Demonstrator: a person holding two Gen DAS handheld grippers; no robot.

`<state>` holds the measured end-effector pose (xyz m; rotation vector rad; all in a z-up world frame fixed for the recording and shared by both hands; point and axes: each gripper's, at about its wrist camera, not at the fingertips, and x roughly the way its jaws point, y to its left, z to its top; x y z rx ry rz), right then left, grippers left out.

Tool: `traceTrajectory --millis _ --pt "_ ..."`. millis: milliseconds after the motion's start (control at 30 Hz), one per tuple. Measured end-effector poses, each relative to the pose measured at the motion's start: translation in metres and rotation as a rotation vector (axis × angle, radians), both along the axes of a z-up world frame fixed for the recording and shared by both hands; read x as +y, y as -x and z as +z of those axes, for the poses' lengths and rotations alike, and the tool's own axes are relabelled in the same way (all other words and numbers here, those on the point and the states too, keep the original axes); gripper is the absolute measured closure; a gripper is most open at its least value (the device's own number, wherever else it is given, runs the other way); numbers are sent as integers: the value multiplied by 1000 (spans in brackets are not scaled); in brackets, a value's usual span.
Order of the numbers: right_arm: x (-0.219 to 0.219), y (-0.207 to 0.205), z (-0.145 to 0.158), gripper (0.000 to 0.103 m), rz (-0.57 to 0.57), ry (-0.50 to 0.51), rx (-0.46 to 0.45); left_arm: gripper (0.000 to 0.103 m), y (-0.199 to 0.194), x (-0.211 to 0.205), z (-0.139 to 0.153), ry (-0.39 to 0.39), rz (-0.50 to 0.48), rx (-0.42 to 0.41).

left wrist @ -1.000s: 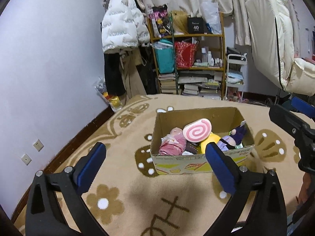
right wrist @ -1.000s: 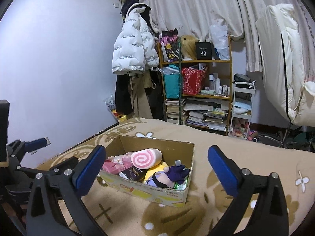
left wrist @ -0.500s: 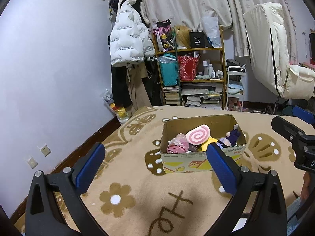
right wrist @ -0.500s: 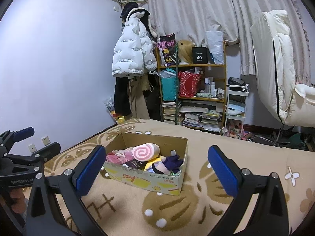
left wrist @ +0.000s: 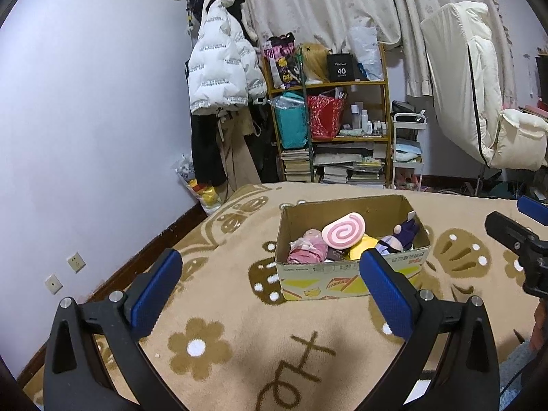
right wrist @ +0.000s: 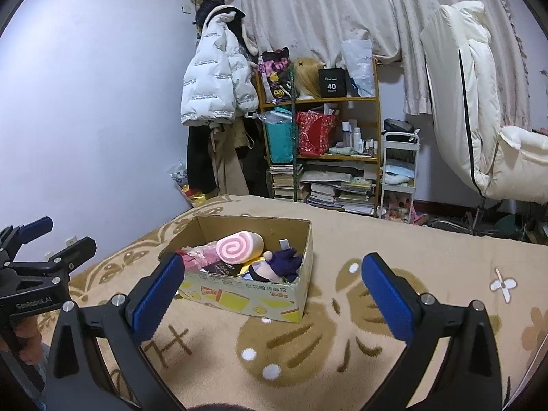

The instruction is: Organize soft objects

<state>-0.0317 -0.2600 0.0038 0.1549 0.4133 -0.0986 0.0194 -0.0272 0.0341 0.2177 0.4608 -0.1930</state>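
A cardboard box (left wrist: 352, 279) stands on the tan patterned blanket; it also shows in the right wrist view (right wrist: 260, 298). It holds a pink swirl roll plush (left wrist: 343, 230) (right wrist: 239, 248), a pink wrapped soft toy (left wrist: 306, 250), a yellow plush (left wrist: 364, 245) and a purple-haired doll (left wrist: 400, 236) (right wrist: 274, 267). My left gripper (left wrist: 270, 294) is open and empty, in front of the box. My right gripper (right wrist: 270, 294) is open and empty, in front of the box from its right side.
The tan blanket (left wrist: 239, 349) with brown flower patterns covers the bed. A purple wall runs along the left. Behind are a cluttered shelf (left wrist: 328, 126), a hanging white puffer jacket (left wrist: 222, 72), a small white cart (left wrist: 407, 150) and a cream chair (left wrist: 479, 102).
Both grippers have pulled back and up from the box, so it looks smaller and farther. Both stay open and empty. The box contents have not moved.
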Motion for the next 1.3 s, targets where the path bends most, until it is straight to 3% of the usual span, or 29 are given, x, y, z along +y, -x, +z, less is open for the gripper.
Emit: traceTrajectory --millis 300,1300 --pt "0 -6 -7 0 1 -5 27 1 -16 1 -11 -8 15 38" --pt "0 -7 -11 0 4 -1 39 1 -15 3 -18 -35 -3 29"
